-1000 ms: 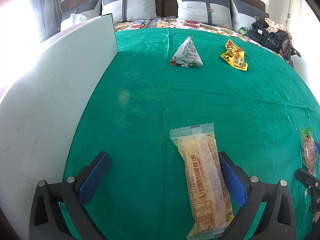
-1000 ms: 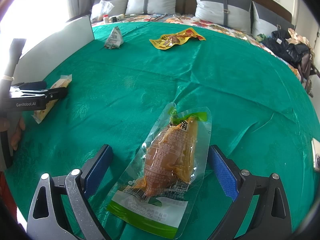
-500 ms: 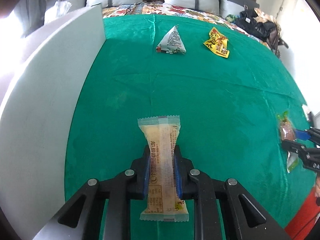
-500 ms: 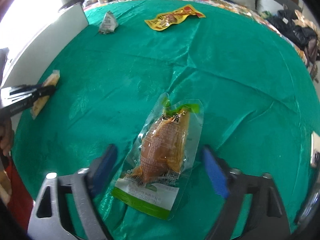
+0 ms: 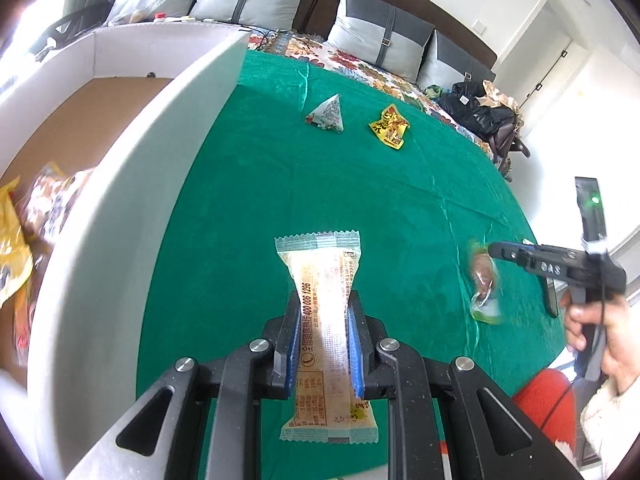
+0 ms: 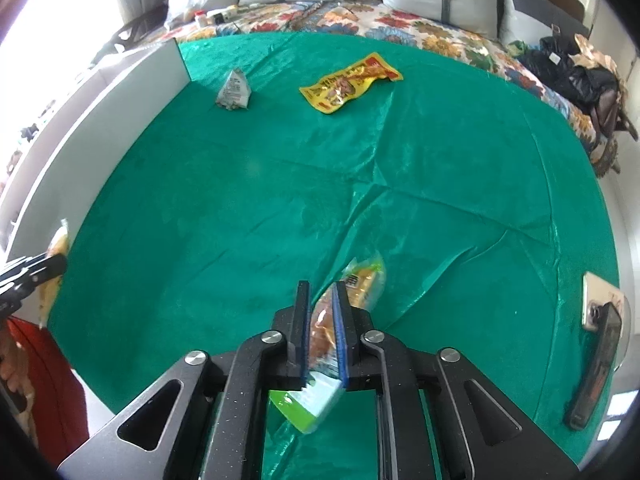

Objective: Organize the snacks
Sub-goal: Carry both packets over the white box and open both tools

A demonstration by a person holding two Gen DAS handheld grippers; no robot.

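Both grippers have closed and lifted: the left gripper (image 5: 323,316) pinches the long cake bar (image 5: 325,332) lengthwise, the right gripper (image 6: 322,312) clamps the chicken pouch (image 6: 352,284). The white box (image 5: 132,184) lies just left of the bar, nearest the left hand. Farther off lie the triangular packet (image 5: 326,114) and yellow packet (image 5: 390,127).

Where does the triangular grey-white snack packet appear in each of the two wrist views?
Left wrist view: the triangular packet lies upper centre on the green cloth, just left of the yellow packet.
Right wrist view: it lies upper left, near the far end of the white box wall.
Shared landmark: the yellow packet, to its right in both views.
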